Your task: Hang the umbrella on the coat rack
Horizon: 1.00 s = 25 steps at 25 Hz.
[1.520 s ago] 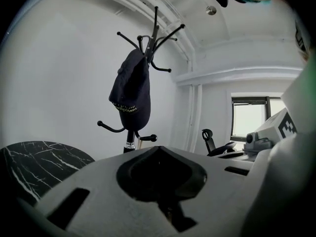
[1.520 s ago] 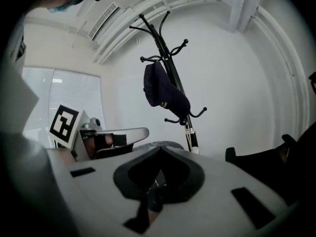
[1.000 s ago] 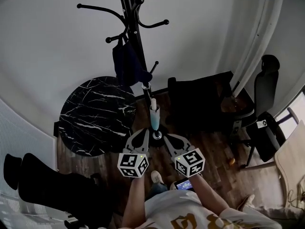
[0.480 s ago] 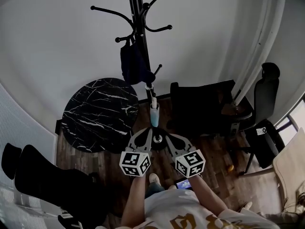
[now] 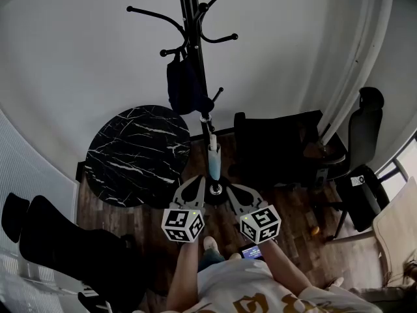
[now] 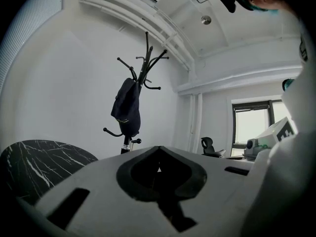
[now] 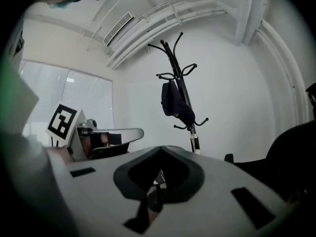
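Left gripper (image 6: 158, 149): I read the jaws as together, nothing between them. Ahead, coat rack (image 6: 144, 65) stands upright by the white wall, with a dark folded umbrella (image 6: 127, 107) hanging on it. Black marbled round surface (image 6: 39, 159) low left. Window (image 6: 252, 127) right.

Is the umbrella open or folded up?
Folded up. The umbrella hangs from the coat rack as a narrow dark bundle, its canopy not spread out.

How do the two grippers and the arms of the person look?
The left gripper and the right gripper each have pale grey jaws with a dark spade-shaped opening and carry a white cube with black square markers. The person wears a white short-sleeved shirt with tan print.
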{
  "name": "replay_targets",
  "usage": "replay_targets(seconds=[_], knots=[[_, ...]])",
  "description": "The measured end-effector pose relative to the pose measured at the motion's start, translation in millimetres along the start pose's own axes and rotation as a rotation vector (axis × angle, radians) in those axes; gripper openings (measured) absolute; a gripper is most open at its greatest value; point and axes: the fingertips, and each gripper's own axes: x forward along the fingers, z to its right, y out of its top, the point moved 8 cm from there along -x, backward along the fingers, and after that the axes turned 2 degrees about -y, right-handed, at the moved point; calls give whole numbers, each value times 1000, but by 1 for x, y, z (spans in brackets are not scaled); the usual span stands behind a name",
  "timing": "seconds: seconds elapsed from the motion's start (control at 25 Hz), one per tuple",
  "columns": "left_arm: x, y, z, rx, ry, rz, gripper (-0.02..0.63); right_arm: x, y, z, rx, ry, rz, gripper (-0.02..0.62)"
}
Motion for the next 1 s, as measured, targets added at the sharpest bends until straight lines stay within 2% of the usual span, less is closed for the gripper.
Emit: replay_targets(seconds=[1.0], knots=[[11, 0, -24, -17, 11, 19, 20, 23, 0, 11, -1, 17, -6, 11]])
